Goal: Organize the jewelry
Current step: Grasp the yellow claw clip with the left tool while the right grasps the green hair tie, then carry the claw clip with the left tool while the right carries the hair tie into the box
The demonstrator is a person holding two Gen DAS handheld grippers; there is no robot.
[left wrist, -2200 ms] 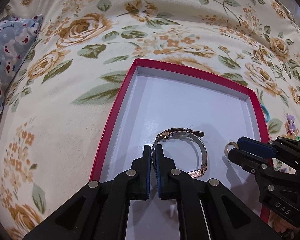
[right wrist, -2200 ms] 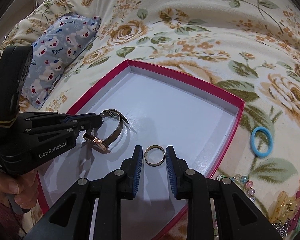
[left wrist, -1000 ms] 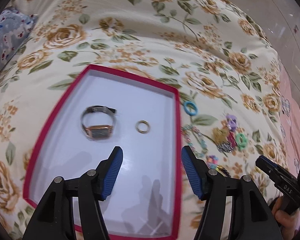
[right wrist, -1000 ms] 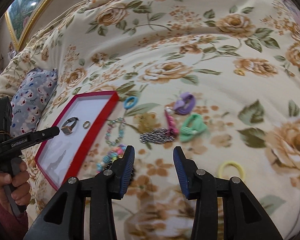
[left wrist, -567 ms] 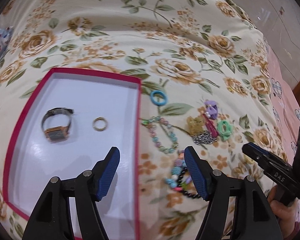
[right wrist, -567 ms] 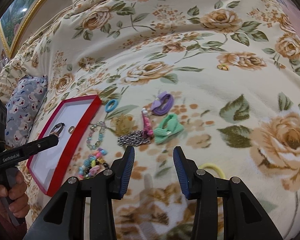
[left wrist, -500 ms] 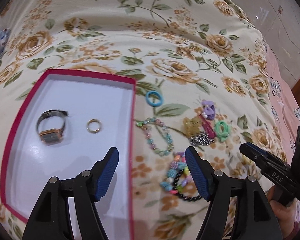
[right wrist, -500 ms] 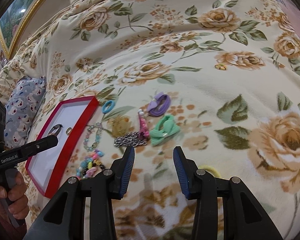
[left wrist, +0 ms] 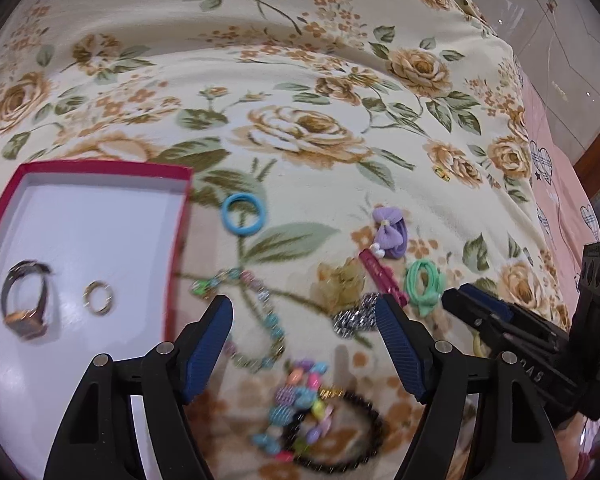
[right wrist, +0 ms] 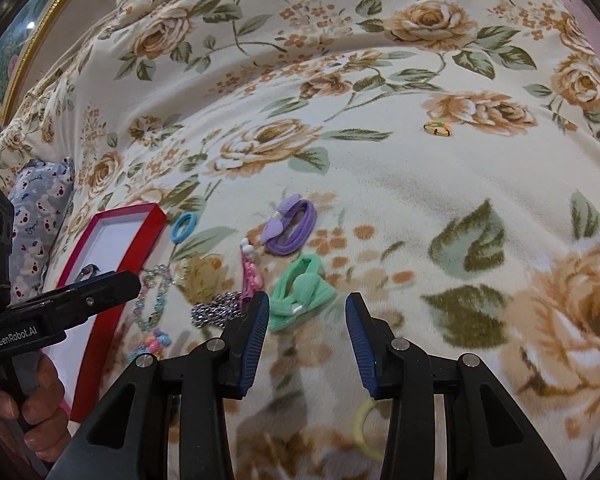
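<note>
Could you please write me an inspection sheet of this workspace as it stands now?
Surface: floral bedspread.
Job's things: red tray holds watch and ring; bead bracelets, chain, hair ties and clips lie loose on the cover right of it.
Clutter: small striped band lies apart.
Grippers: left gripper and right gripper open, empty.
Cables: nothing seen.
Surroundings: patterned pillow, framed picture.

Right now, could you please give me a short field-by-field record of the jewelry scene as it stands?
surface: floral bedspread
container: red box, white inside
in box: watch; gold ring
on bedspread: blue hair tie; purple bow tie; green hair tie; silver chain; beaded bracelets; yellow hair tie
left gripper: open, empty, above the bracelets
right gripper: open, empty, near the green hair tie
</note>
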